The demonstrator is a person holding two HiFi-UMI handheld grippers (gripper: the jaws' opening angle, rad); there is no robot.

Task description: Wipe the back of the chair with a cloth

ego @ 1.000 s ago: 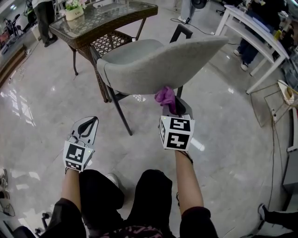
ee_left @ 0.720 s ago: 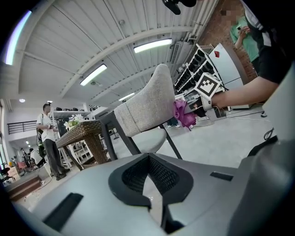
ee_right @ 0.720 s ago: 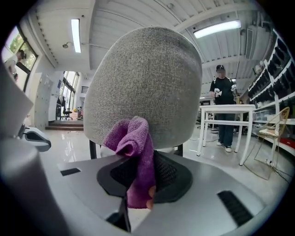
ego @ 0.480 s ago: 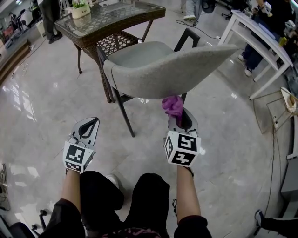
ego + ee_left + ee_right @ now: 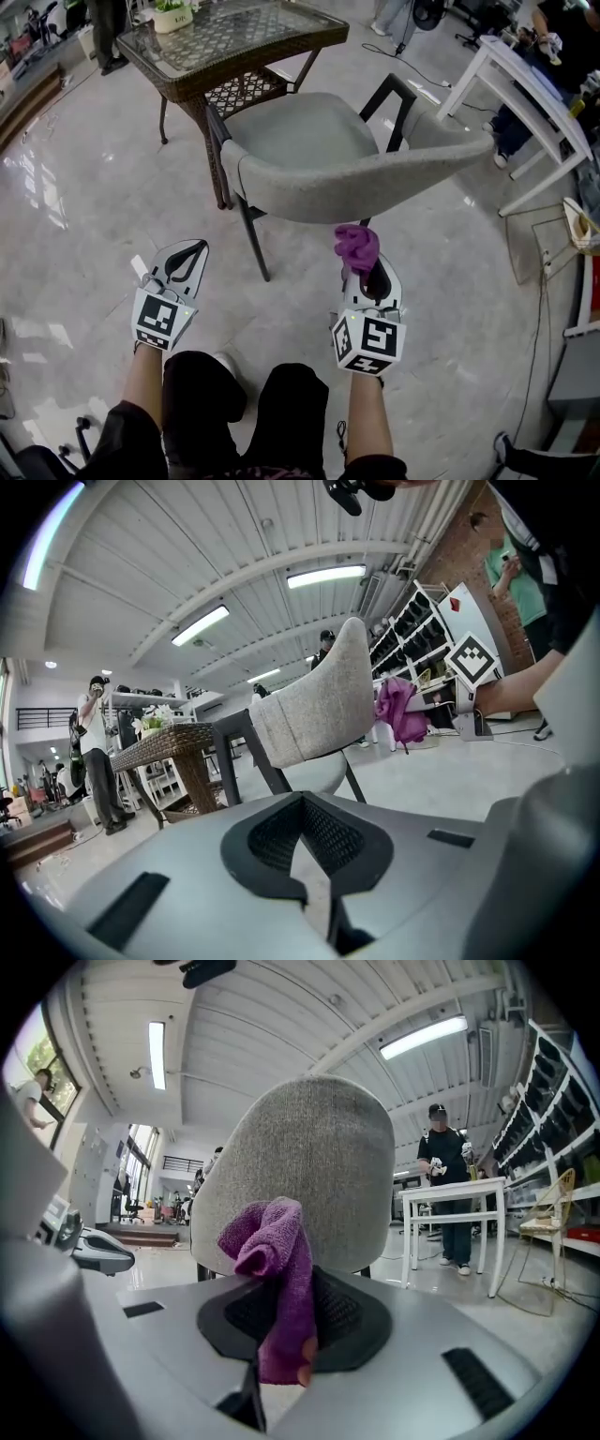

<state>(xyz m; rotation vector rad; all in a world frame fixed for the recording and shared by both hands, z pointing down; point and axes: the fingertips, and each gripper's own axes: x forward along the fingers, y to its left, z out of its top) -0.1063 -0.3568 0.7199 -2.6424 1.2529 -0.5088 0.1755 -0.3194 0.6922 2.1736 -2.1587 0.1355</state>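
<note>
Purple cloth [image 5: 356,246] pinched in right tongs [image 5: 364,274] near chair [image 5: 356,173]

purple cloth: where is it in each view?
Head view: purple cloth right of centre, in the right claw, under the grey chair back.
Left gripper view: right of centre, right of the chair back.
Right gripper view: centre, before the chair back.
Landmark: chair back.
</note>
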